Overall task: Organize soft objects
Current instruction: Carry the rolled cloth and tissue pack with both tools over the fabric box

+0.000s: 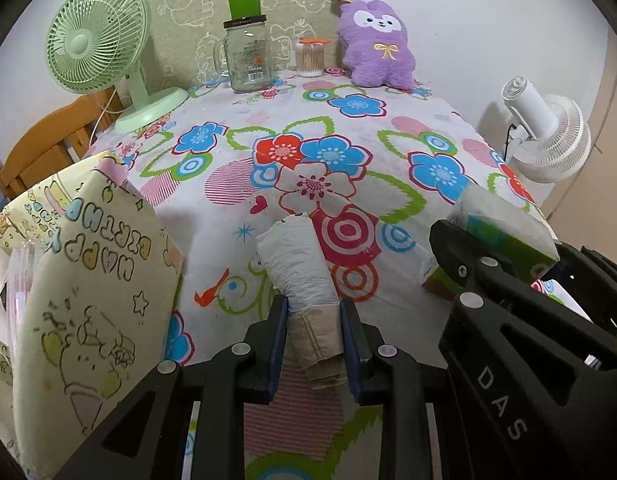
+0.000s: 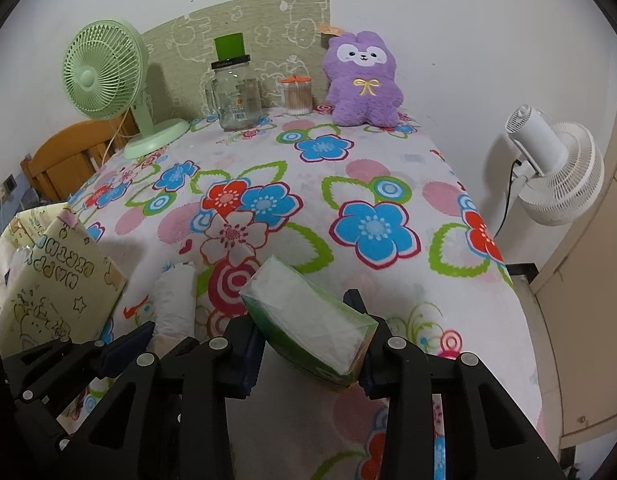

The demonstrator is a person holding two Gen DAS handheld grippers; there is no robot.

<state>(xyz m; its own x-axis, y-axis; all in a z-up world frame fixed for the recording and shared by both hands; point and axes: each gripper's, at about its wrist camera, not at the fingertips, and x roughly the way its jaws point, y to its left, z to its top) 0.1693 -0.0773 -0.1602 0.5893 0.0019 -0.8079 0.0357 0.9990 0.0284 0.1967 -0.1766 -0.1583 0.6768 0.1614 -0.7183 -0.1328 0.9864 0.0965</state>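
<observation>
My left gripper (image 1: 313, 308) is shut on a rolled white and beige soft bundle (image 1: 298, 260), which points away from me over the flowered tablecloth (image 1: 320, 120). Just right of it, my right gripper (image 2: 308, 340) is shut on a green and white soft tissue pack (image 2: 300, 304), held tilted just above the cloth. In the left wrist view the pack (image 1: 504, 224) shows beside the right gripper's black finger (image 1: 452, 248). In the right wrist view the bundle (image 2: 174, 300) lies left of the pack. A purple plush animal (image 1: 374, 44) sits upright at the table's far edge.
A yellow cartoon gift bag (image 1: 88, 280) stands at the near left. At the back are a green desk fan (image 1: 96, 40), a glass jar with a green cup on it (image 1: 248, 56) and a cotton swab tub (image 1: 310, 58). A white fan (image 1: 544, 136) stands off the table's right edge and a wooden chair (image 1: 48, 140) off its left.
</observation>
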